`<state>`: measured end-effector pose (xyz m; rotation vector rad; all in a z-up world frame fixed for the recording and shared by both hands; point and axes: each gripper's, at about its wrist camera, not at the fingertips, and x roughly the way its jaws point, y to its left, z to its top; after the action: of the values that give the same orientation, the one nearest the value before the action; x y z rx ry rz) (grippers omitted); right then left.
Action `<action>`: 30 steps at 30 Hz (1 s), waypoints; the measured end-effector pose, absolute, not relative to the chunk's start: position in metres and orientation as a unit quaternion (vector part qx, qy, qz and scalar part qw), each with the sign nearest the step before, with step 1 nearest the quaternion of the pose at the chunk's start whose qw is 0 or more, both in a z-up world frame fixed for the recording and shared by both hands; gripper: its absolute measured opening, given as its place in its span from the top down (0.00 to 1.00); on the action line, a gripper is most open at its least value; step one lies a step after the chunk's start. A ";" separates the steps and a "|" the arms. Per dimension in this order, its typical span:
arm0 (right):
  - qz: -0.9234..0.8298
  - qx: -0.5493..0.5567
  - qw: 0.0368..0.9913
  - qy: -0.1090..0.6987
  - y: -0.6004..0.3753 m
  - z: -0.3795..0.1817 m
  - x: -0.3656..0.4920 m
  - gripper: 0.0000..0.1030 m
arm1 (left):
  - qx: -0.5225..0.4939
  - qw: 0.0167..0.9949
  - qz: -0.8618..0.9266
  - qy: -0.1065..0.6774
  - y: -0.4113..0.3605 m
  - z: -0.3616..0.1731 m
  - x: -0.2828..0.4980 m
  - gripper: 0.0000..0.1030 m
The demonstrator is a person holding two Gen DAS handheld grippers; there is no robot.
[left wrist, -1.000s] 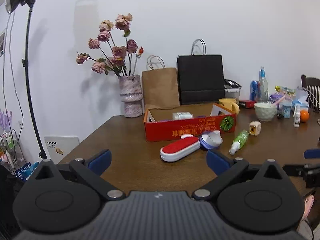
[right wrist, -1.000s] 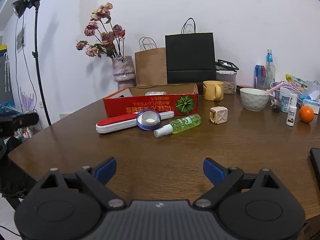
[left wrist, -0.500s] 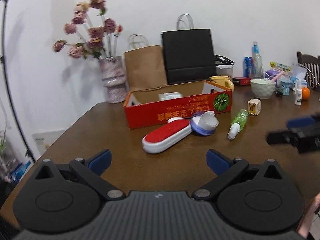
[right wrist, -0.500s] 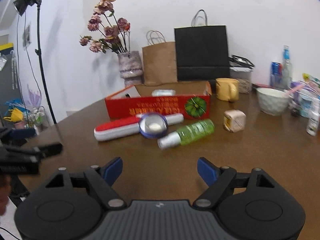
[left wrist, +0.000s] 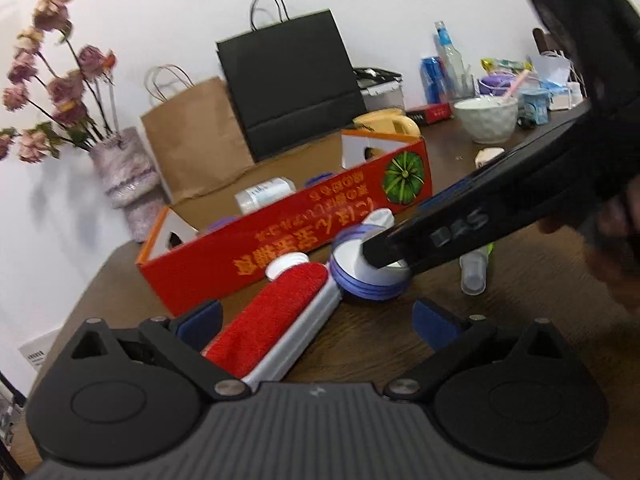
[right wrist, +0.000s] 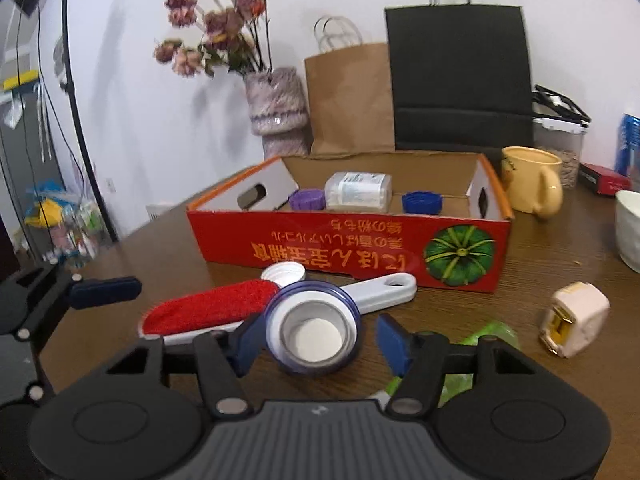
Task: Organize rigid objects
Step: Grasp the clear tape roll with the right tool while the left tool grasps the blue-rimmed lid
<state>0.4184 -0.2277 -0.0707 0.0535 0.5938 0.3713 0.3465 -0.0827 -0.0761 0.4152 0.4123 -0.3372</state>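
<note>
A round blue-rimmed lid [right wrist: 316,328] rests on the white handle of a red lint brush [right wrist: 208,308], in front of the red cardboard box [right wrist: 348,248]. My right gripper [right wrist: 322,344] straddles the lid and its jaws are closing. The left pad is at the rim and a small gap shows on the right. In the left wrist view that gripper reaches in from the right onto the lid [left wrist: 368,268]. My left gripper [left wrist: 318,322] is open, with the brush's red head [left wrist: 272,316] lying between its fingers, untouched.
The box holds a clear bottle [right wrist: 356,192], a purple cap [right wrist: 306,200] and a blue cap [right wrist: 422,202]. A green spray bottle [right wrist: 492,332], a white tape measure [right wrist: 572,320], a yellow mug [right wrist: 532,184] and a white bowl [left wrist: 486,118] stand to the right. A vase [right wrist: 276,108] and paper bags line the wall.
Both grippers moved forward to the brush and lid. The right jaws narrowed around the lid. The left gripper rolled and now has the brush head between its fingers.
</note>
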 end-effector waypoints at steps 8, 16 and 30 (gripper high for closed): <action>0.189 0.030 0.941 0.279 -0.229 -0.073 0.416 0.59 | 0.209 0.940 -0.184 0.195 -0.098 -0.080 0.367 0.02; 0.152 0.071 0.953 0.252 -0.282 -0.054 0.396 0.59 | 0.212 0.925 -0.192 0.249 -0.136 -0.086 0.407 0.21; 0.142 0.067 0.952 0.263 -0.291 -0.064 0.371 0.59 | 0.192 0.938 -0.167 0.235 -0.144 -0.081 0.395 0.34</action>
<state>0.3709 -0.2907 -0.0641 0.1372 0.5342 0.2880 0.3945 -0.1440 -0.0808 0.3931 0.4799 -0.3417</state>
